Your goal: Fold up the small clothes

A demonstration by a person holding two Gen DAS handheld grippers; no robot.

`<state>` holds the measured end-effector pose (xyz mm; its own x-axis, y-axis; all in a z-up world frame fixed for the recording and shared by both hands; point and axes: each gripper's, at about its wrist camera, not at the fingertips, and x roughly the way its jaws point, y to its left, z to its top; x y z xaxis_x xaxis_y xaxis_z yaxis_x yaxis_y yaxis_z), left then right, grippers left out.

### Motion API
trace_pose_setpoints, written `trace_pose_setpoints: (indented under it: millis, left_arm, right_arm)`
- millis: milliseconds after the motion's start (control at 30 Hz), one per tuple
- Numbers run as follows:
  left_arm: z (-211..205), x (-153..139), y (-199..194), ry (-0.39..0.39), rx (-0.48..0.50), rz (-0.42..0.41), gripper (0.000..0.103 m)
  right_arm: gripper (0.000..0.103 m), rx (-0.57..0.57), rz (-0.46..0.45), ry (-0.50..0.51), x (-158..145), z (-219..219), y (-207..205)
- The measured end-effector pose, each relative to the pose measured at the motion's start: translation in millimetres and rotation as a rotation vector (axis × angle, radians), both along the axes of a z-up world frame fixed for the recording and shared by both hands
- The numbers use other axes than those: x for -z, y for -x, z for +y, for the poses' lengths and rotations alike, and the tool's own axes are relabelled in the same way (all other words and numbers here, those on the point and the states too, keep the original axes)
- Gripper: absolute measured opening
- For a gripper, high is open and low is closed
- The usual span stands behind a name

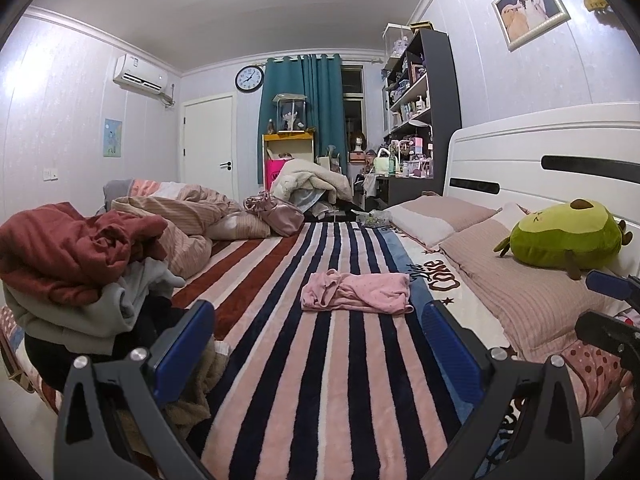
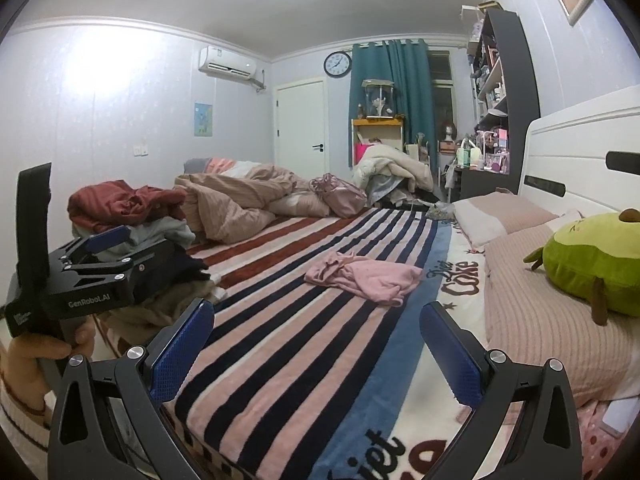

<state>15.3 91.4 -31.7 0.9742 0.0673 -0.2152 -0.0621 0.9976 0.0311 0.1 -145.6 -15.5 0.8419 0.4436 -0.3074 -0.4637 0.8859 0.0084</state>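
Observation:
A small pink garment lies crumpled on the striped blanket in the middle of the bed; it also shows in the right wrist view. My left gripper is open and empty, held above the blanket short of the garment. My right gripper is open and empty, also short of the garment. The left gripper shows in the right wrist view at the left, held in a hand, fingers apart. Part of the right gripper shows at the right edge of the left wrist view.
A pile of clothes with a red garment on top sits at the left of the bed. A rumpled duvet lies beyond it. Pillows and a green plush toy lie at the right by the white headboard.

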Motion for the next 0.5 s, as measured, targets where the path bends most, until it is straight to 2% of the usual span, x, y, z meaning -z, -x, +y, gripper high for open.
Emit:
trace_pose_setpoints:
  millis: [500]
  left_arm:
    - [-1.7, 0.9, 0.4, 0.0, 0.021, 0.004, 0.102]
  right_arm:
    - [0.103, 0.001, 0.002, -0.01, -1.0, -2.4, -1.6]
